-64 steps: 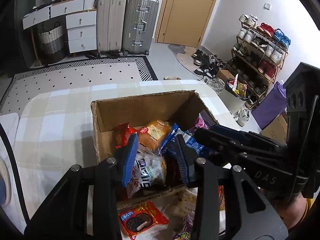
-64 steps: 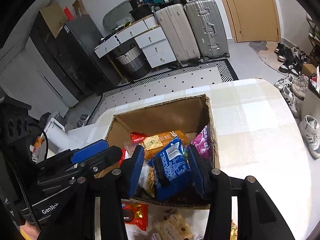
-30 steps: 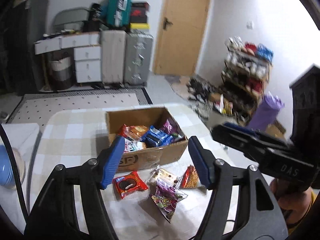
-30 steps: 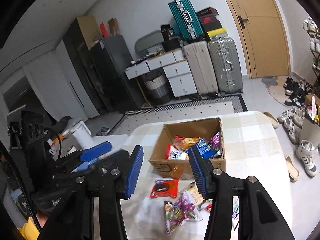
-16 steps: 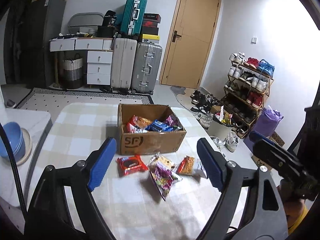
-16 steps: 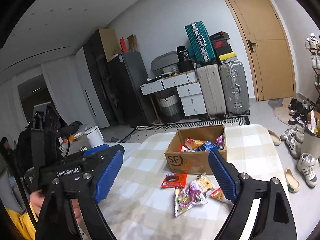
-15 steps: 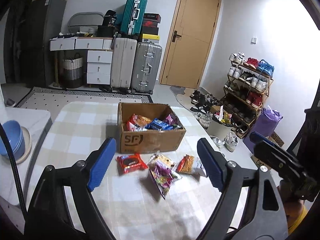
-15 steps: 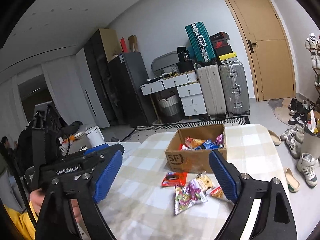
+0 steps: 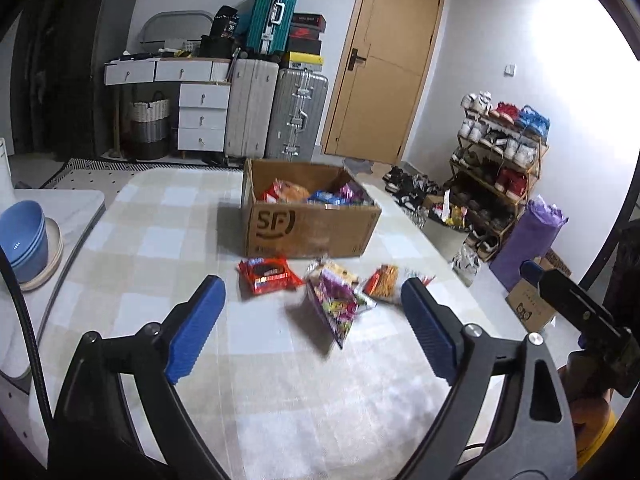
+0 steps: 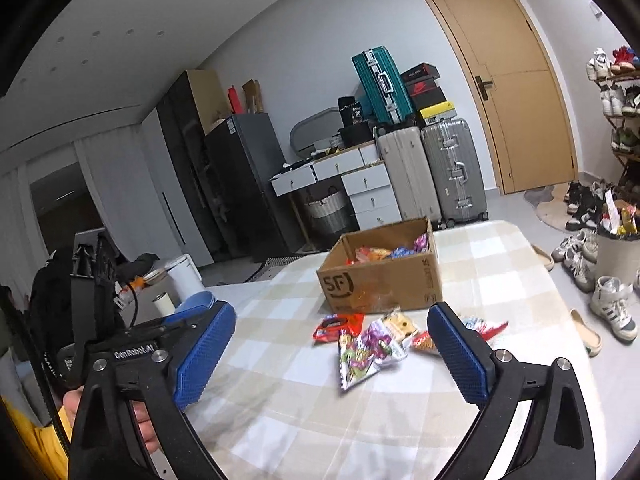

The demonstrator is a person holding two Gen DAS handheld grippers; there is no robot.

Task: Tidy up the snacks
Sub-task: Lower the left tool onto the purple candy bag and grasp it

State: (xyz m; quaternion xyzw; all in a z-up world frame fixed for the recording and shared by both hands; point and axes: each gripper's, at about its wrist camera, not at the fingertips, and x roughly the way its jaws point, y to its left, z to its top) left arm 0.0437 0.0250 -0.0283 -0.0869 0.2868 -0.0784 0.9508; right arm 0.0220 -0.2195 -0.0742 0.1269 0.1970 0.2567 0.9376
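White walls and a pale grey floor enclose the room. On the far wall stands a tan wooden door (image 9: 384, 64), with two upright suitcases (image 9: 276, 112) and a white chest of drawers (image 9: 202, 118) to its left. A loaded shoe rack (image 9: 500, 168) lines the right wall. A dark fridge (image 10: 236, 176) stands far left. The checked tabletop (image 9: 168, 240) fills the near ground.

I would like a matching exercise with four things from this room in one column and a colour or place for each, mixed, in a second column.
Things:
1. cardboard box
2. cookie packet
3. bowls
4. top suitcase

Descriptions:
A. teal, resting on the grey suitcases
B. red, lying on the table in front of the box
C. blue, stacked on the side counter
D. brown, open, snacks inside

Pairs: 1-D, 2-B, 3-C, 4-A
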